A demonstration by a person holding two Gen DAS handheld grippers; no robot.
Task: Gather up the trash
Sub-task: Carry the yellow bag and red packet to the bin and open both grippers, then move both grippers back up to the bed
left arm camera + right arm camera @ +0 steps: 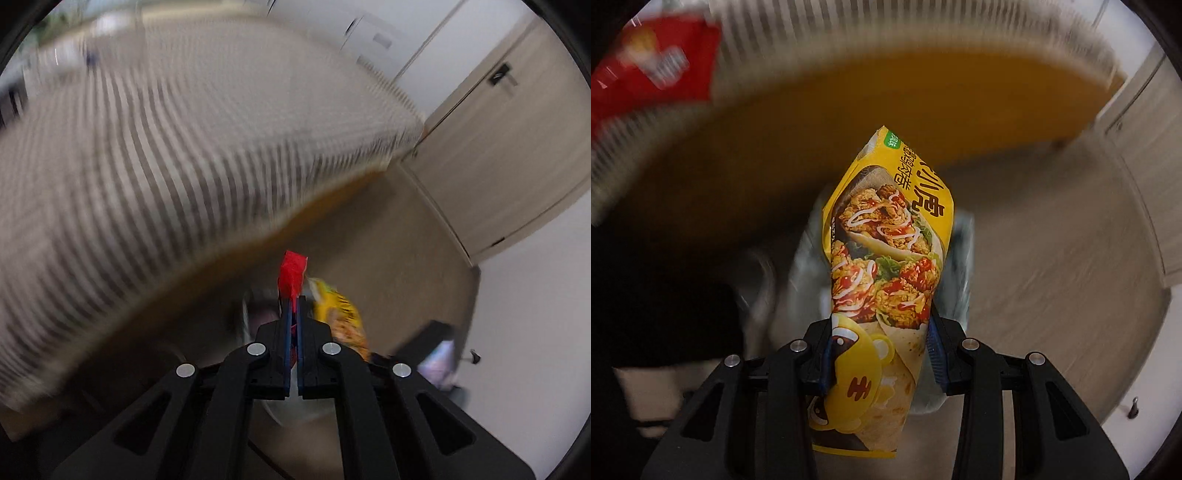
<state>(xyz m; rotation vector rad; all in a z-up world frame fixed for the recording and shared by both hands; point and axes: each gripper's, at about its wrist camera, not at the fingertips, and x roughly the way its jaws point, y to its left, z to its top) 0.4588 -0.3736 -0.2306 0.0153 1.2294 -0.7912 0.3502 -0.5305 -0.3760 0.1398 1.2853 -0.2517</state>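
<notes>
My left gripper (294,306) points down and is shut on a small red wrapper (293,275), which sticks out past the fingertips. Just to its right in the left wrist view hangs a yellow food packet (341,317). In the right wrist view my right gripper (881,321) is shut on that yellow packet (886,251), printed with fried chicken wraps, with a pad against each side. Behind and below the packet is a blurred bin lined with a clear bag (962,258). A red packet (653,70) shows blurred at the upper left.
A bed with a striped cover (147,147) and a tan wooden side (886,110) fills the left and top. Wood-look floor (1052,240) lies to the right, with a pale door (498,129) and white wall beyond. A dark object (424,339) sits on the floor.
</notes>
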